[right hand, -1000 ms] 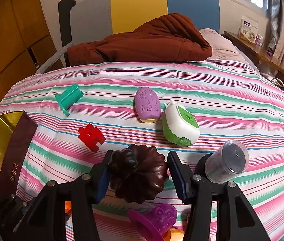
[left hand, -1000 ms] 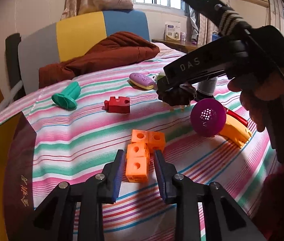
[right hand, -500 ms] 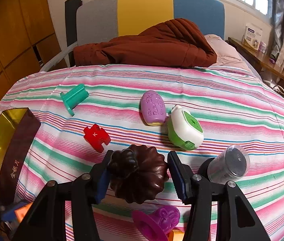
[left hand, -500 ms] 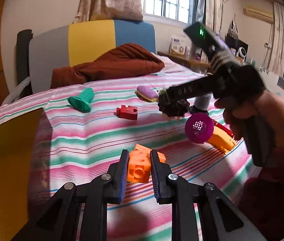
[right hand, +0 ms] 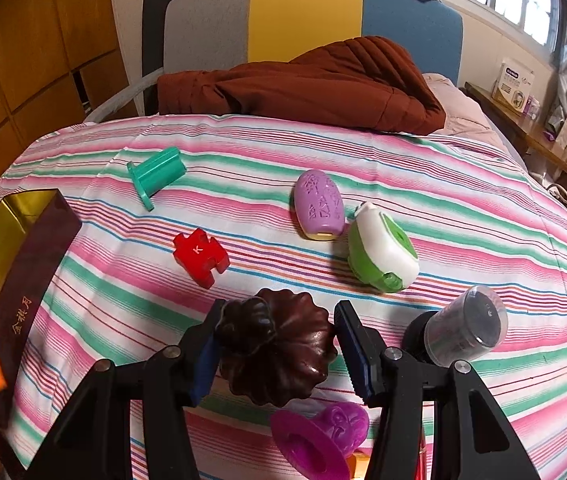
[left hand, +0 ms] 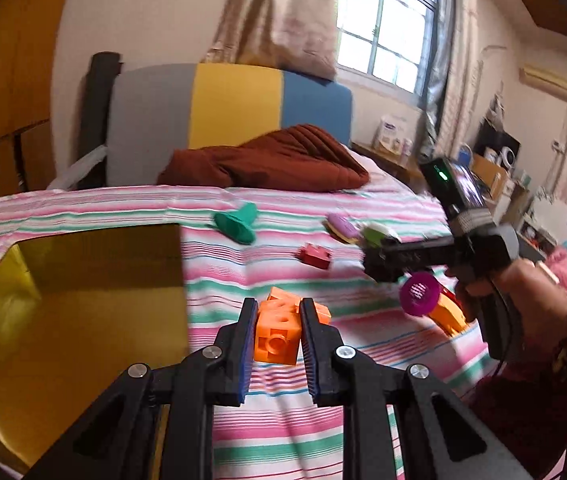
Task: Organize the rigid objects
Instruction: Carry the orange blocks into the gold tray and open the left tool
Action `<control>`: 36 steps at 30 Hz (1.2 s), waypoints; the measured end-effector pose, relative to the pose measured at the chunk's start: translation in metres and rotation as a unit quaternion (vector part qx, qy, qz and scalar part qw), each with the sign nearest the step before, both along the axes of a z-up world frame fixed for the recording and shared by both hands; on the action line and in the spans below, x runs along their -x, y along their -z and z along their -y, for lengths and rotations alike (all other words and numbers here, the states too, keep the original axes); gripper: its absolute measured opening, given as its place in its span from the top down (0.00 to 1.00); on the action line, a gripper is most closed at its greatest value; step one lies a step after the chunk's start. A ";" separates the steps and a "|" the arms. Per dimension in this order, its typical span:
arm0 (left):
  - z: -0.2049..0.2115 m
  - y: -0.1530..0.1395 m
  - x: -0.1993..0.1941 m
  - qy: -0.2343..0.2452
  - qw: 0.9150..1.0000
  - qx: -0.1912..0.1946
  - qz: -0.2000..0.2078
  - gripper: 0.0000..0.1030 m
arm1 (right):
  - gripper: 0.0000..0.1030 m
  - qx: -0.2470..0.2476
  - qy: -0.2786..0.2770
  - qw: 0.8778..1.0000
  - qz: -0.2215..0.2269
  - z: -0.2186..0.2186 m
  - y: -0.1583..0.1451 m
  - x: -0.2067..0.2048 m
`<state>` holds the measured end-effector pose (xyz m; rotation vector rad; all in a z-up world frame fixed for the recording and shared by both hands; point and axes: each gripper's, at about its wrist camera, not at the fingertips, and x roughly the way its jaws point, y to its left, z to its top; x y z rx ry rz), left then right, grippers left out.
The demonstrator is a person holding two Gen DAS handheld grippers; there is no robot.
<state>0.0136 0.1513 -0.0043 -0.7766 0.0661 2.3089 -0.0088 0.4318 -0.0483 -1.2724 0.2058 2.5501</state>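
A bed with a pink, green and white striped sheet (right hand: 463, 216) filled both views, with a grey, yellow and blue headboard (right hand: 307, 16) at its far end and a window behind.

Nearest in the left wrist view, the left gripper (left hand: 276, 334) was clamped on an orange block piece (left hand: 277, 336) of joined cubes, held clear of the sheet, its pads pressing both sides. Just to the left lay an open gold-lined box (left hand: 83, 280).

Nearest in the right wrist view, the right gripper (right hand: 279, 340) was closed on a dark brown fluted mould (right hand: 283, 356), its jaws touching either side. Below the mould lay a magenta cup-shaped toy (right hand: 319, 436), and just to the right a clear-capped black cylinder (right hand: 459, 336) lay on its side.

Farther out on the sheet lay a red puzzle piece (right hand: 201, 256), marked with a K, and a green and white case (right hand: 383, 252) touching a lilac oval case (right hand: 319, 204). A teal spool (right hand: 155, 174) lay beyond, well apart from them. A rust-brown quilt (right hand: 315, 84) was heaped against the headboard.
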 end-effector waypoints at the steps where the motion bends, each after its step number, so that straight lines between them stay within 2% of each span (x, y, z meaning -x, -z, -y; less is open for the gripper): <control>1: 0.008 -0.001 0.004 -0.011 1.000 0.000 0.001 0.81 | 0.47 -0.002 -0.001 1.000 -0.001 0.001 0.000 0.000; 8: 0.060 -0.002 0.050 -0.098 0.995 0.015 0.029 0.81 | 0.47 -0.011 -0.018 1.000 -0.012 0.010 -0.001 0.001; 12: 0.090 0.003 0.089 -0.146 0.987 0.042 0.055 0.81 | 0.47 -0.009 -0.027 1.000 -0.005 0.016 0.004 0.003; 15: 0.115 0.007 0.118 -0.179 0.980 0.048 0.075 0.81 | 0.47 -0.010 -0.026 1.000 -0.009 0.017 0.004 0.003; 20: 0.137 0.020 0.153 -0.210 0.971 0.057 0.102 0.81 | 0.47 0.001 -0.021 1.000 -0.013 0.017 0.005 0.004; 28: 0.150 0.044 0.202 -0.230 0.957 0.062 0.166 0.81 | 0.47 -0.001 -0.027 1.000 -0.017 0.020 0.006 0.006; 30: 0.155 0.047 0.211 -0.235 0.953 0.041 0.187 0.81 | 0.47 0.000 -0.026 1.000 -0.017 0.019 0.006 0.006; 32: 0.157 0.048 0.217 -0.252 0.951 0.034 0.178 0.81 | 0.47 0.000 -0.027 0.999 -0.017 0.019 0.006 0.006; 33: 0.157 0.047 0.221 -0.262 0.949 0.042 0.170 0.78 | 0.47 0.000 -0.027 0.999 -0.017 0.019 0.006 0.006; 34: 0.158 0.047 0.224 -0.267 0.948 0.046 0.167 0.66 | 0.47 0.000 -0.027 0.999 -0.018 0.019 0.006 0.006; 36: 0.160 0.048 0.226 -0.277 0.944 0.044 0.171 0.56 | 0.47 0.000 -0.028 0.999 -0.017 0.019 0.006 0.006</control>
